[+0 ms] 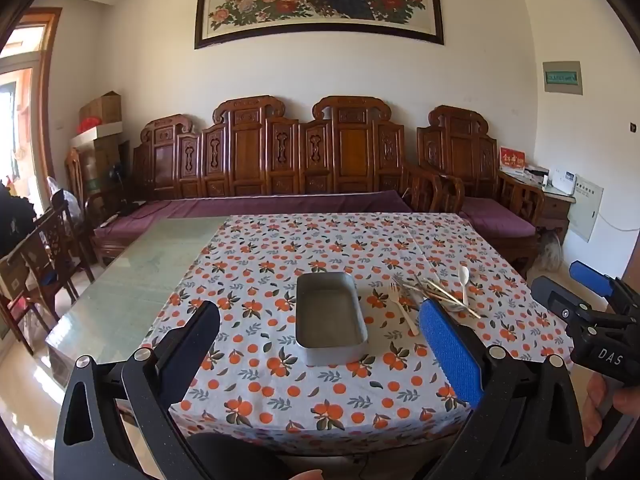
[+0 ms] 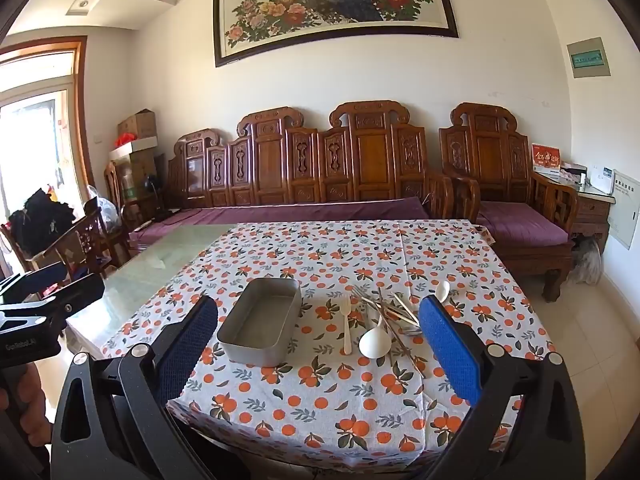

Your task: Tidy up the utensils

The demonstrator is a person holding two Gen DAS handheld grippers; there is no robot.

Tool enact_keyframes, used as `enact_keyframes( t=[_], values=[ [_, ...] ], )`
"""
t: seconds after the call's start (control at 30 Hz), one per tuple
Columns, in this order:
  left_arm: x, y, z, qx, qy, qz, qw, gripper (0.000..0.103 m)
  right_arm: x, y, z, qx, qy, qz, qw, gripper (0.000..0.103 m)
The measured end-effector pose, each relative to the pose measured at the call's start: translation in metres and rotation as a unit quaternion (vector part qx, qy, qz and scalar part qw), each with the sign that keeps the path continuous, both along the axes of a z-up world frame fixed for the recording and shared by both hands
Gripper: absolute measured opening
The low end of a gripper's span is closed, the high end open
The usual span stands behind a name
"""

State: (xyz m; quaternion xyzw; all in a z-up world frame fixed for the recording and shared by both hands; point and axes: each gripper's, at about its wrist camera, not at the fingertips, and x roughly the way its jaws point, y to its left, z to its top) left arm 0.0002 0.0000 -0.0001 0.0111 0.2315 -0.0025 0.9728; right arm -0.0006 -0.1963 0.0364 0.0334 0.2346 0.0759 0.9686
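A grey metal tray [image 1: 330, 314] [image 2: 262, 322] lies empty on the orange-print tablecloth [image 1: 280, 380] [image 2: 320, 400]. Right of it lies a pile of utensils [image 1: 434, 294] [image 2: 394, 310]: a cream fork [image 1: 402, 308] [image 2: 346, 326], a white ladle spoon [image 2: 375, 340], a small white spoon [image 1: 465, 280] [image 2: 441, 292], chopsticks and metal forks. My left gripper [image 1: 320, 344] is open and empty, held near the table's front edge. My right gripper [image 2: 320, 336] is open and empty too; it also shows in the left wrist view [image 1: 592, 296] at the right.
The cloth covers the right part of a glass-topped table [image 1: 132, 280] [image 2: 160, 264]. A carved wooden sofa with purple cushions [image 1: 280, 168] [image 2: 320, 168] stands behind the table. Wooden chairs [image 1: 48, 248] stand at the left.
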Motion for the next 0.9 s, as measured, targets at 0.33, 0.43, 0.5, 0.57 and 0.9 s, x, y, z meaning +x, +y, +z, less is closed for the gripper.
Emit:
enact_keyframes(
  t=[0.33,0.43,0.5,0.57,0.9],
  values=[
    [0.0,-0.0001,-0.0001,0.0,-0.002,-0.001,1.0,0.097,0.0002,-0.0012,-0.0006,0.002,0.001,0.0,1.0,0.101],
    [0.002,-0.0013,0.0013,0.0,-0.003,-0.001,1.0,0.097,-0.0004,-0.0007,0.0001,0.002,0.0,0.0,1.0,0.101],
    [0.0037,-0.0069,0.0006,0.001,-0.003,0.0,1.0,0.097,-0.0004,-0.001,0.0002,0.003,0.0,0.0,1.0,0.101],
    [0.0043,-0.0077,0.0007,0.001,-0.003,0.0,1.0,0.097,-0.0006,-0.0011,0.0006,0.003,0.0,0.0,1.0,0.101],
    [0.0026,-0.0057,0.0044,0.0,-0.005,-0.001,1.0,0.097,-0.0012,-0.0013,0.0016,0.002,0.0,0.0,1.0,0.101]
  ],
)
